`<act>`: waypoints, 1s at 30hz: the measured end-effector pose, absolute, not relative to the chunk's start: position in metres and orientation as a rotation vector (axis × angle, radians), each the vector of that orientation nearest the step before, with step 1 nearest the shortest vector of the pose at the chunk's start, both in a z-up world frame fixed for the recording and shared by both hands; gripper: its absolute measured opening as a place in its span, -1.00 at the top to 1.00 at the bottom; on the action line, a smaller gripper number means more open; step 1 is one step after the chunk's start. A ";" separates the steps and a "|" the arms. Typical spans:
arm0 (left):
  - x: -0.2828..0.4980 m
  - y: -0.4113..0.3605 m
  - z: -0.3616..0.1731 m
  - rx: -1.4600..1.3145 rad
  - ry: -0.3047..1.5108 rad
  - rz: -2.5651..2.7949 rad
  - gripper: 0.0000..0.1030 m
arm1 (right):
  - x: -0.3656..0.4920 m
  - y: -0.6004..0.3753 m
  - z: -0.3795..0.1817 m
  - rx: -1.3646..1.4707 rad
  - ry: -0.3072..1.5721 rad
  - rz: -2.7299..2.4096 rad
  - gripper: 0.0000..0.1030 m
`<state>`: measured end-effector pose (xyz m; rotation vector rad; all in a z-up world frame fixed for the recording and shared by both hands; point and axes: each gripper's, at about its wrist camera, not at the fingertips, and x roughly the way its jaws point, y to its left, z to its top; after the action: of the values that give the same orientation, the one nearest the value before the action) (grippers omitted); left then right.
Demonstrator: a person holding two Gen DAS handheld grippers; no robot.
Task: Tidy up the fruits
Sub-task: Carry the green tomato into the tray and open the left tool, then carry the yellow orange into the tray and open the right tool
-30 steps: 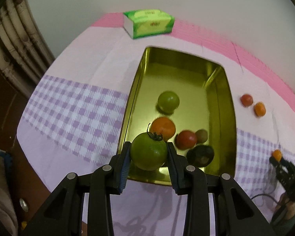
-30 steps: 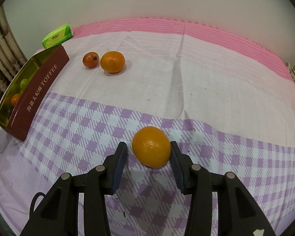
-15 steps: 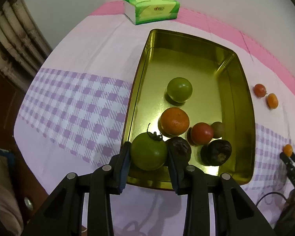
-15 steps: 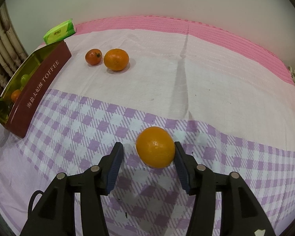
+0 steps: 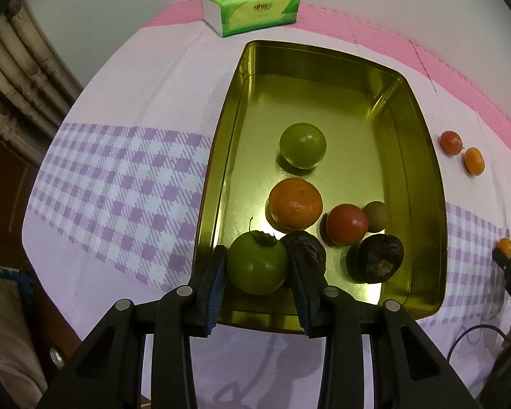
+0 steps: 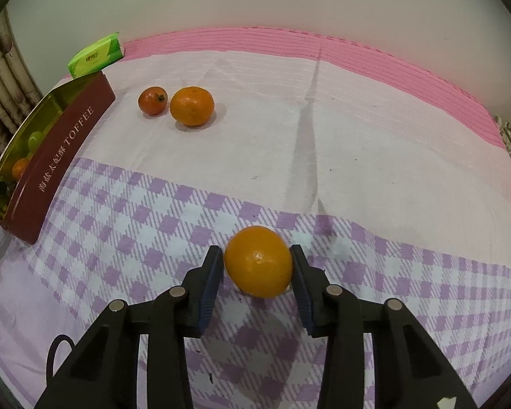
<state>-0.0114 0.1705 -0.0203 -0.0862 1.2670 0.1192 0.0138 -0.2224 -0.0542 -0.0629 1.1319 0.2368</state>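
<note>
Currently L gripper (image 5: 257, 266) clamps a green tomato (image 5: 257, 263) w/ dark stem; both pads press its sides. Tomato sits low inside the gold tin (image 5: 436, 211), near corner, left side, just beside a dark wrinkled fruit (image 5: 306, 248); can't tell if it touches the tin floor.

Other contents of tin: second green fruit (image 5: 302, 145) mid-tin, alone; orange mandarin (image 5: 295, 204) below it; red tomato (image 5: 346, 223) to its right, touching a small brownish fruit (image 5: 376, 216); another dark wrinkled fruit (image 5: 374, 258) by near-right wall. Far half of tin bare.

R gripper (image 6: 258, 261): jaws closing around an orange (image 6: 258, 261) that rests on purple-check part of the cloth (image 6: 323, 136). Right pad at the peel, left pad just beside it w/ a sliver of gap; full grip not confirmed.

Still loose on cloth, pale band, well apart from R gripper: small red tomato (image 6: 152, 100) touching or nearly touching a mandarin on the cloth (image 6: 192, 106). Tin's maroon outer wall, lettered TOFFEE, at left edge in R view.

Green tissue pack (image 5: 250, 10) beyond tin's far end, on pink border strip. Black cable (image 5: 473, 337) at lower right, L view.
</note>
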 end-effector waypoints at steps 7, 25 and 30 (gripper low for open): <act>-0.013 0.168 -0.021 -0.114 1.268 0.081 -0.05 | 0.014 -0.225 -0.055 -0.054 1.138 0.232 0.29; -0.037 0.167 0.015 -0.082 1.115 0.109 -0.49 | 0.017 -0.223 -0.054 -0.066 1.158 0.218 0.35; -0.048 0.192 0.020 -0.170 1.076 0.162 -0.56 | 0.018 -0.221 -0.053 -0.076 1.162 0.211 0.35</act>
<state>-0.0476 0.1923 0.0196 -0.1703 1.0758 0.1620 0.0181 -0.2209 -0.0529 -0.0756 1.1622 0.2106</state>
